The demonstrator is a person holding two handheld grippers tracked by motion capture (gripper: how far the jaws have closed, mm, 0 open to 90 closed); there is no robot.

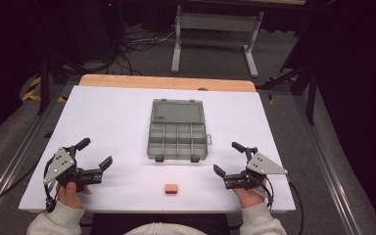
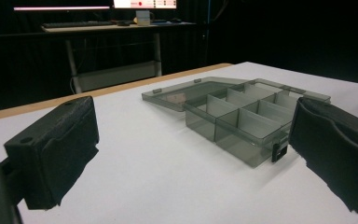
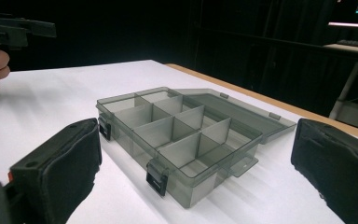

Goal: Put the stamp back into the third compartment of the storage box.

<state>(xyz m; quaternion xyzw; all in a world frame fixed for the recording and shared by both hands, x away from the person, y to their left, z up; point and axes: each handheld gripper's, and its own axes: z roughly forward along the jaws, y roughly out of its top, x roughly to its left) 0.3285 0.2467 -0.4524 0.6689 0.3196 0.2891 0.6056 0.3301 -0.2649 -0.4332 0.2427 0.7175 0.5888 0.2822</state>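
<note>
Bright, evenly lit white table (image 1: 117, 127), dark surroundings, slightly soft pictures.

I see a white table top (image 1: 112, 117) with its wooden edge (image 1: 166, 82) at twelve o'clock, and beyond that a grey desk frame (image 1: 215, 24) and floor cables (image 1: 132, 49).

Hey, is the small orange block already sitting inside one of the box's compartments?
No. In the high view the orange block lies on the white table in front of the open compartment box, apart from it.

Translucent smoky plastic organiser box (image 1: 177, 134), glossy and smooth; matt white surface (image 1: 112, 122), bare wood edge at twelve o'clock.
</note>
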